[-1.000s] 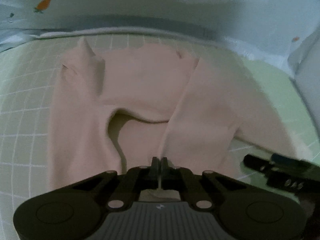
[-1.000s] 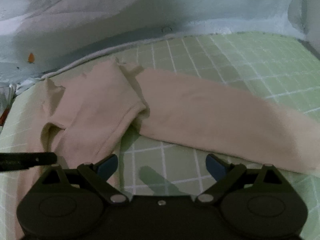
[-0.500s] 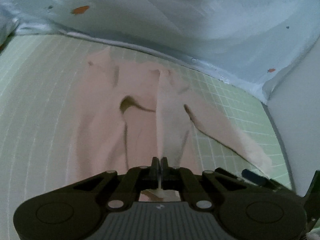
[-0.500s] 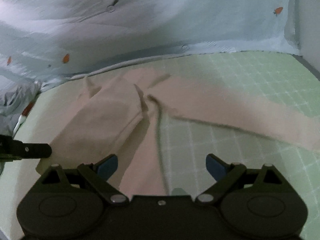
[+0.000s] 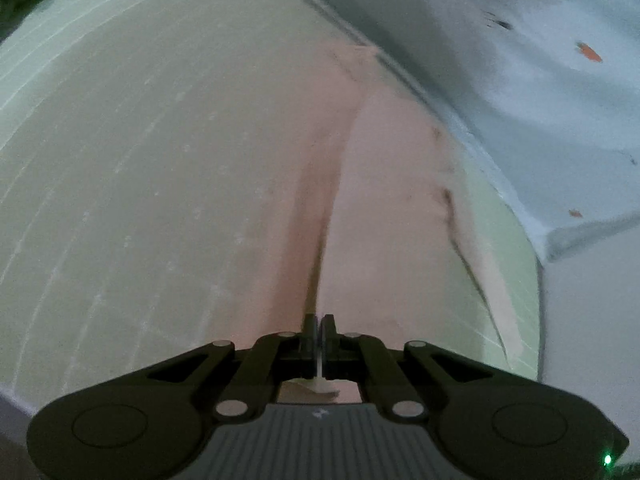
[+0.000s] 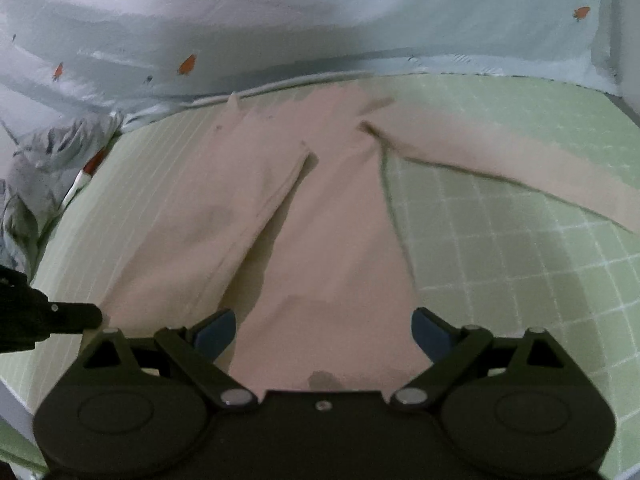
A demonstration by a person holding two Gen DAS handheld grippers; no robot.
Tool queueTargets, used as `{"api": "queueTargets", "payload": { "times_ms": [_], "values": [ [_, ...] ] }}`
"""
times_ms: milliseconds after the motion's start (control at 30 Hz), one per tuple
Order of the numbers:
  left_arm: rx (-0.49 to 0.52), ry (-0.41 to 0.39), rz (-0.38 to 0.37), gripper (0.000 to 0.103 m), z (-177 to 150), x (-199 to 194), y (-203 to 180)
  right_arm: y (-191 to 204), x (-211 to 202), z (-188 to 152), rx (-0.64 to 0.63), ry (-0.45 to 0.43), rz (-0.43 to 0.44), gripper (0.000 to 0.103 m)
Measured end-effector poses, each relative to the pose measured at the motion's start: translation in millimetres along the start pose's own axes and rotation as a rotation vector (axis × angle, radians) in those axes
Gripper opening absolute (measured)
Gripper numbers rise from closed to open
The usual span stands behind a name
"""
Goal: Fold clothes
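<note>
Left tool [image 5: 319, 326] clamped; right tool [image 6: 324, 328] spread wide.

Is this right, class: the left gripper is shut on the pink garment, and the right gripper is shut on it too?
Not quite. The left gripper is shut on the pink garment, but the right gripper is open above it, as the right wrist view shows.

Pink garment [image 6: 320, 240] sleeve runs off right edge.

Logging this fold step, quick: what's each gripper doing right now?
Left gripper: shut on the pink garment.
Right gripper: open, holding nothing, above the garment.
</note>
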State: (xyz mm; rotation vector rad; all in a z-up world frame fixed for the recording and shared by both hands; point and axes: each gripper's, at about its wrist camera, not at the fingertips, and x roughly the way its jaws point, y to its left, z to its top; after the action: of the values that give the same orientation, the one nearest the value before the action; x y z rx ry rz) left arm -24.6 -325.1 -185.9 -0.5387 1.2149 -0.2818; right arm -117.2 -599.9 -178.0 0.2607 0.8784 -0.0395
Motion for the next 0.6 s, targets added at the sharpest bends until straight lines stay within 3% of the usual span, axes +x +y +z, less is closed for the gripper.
{"api": "queueTargets", "payload": {
  "times_ms": [133, 233, 533, 600],
  "values": [
    [-0.041, 0.017, 0.063, 0.003, -5.6, -0.7, 22.0, 12.4, -2.1, -9.9, -0.018, 0.013, 0.003, 0.096],
    [-0.005, 0.052, 0.108, 0.005, -7.4, 3.5, 25.1, 17.3, -3.7, -13.2, -0.023, 0.015, -0.004, 0.096],
    [0.105, 0.021, 0.156, 0.046, 7.3, -1.0, 11.1, 11.7, -0.2, -12.3, 0.033, 0.028, -0.041, 0.097],
    [0.126, 0.012, 0.166, 0.048, 11.6, -0.7, 5.9, 6.2, 2.5, -10.2, 0.054, 0.033, -0.053, 0.097]
  ]
}}
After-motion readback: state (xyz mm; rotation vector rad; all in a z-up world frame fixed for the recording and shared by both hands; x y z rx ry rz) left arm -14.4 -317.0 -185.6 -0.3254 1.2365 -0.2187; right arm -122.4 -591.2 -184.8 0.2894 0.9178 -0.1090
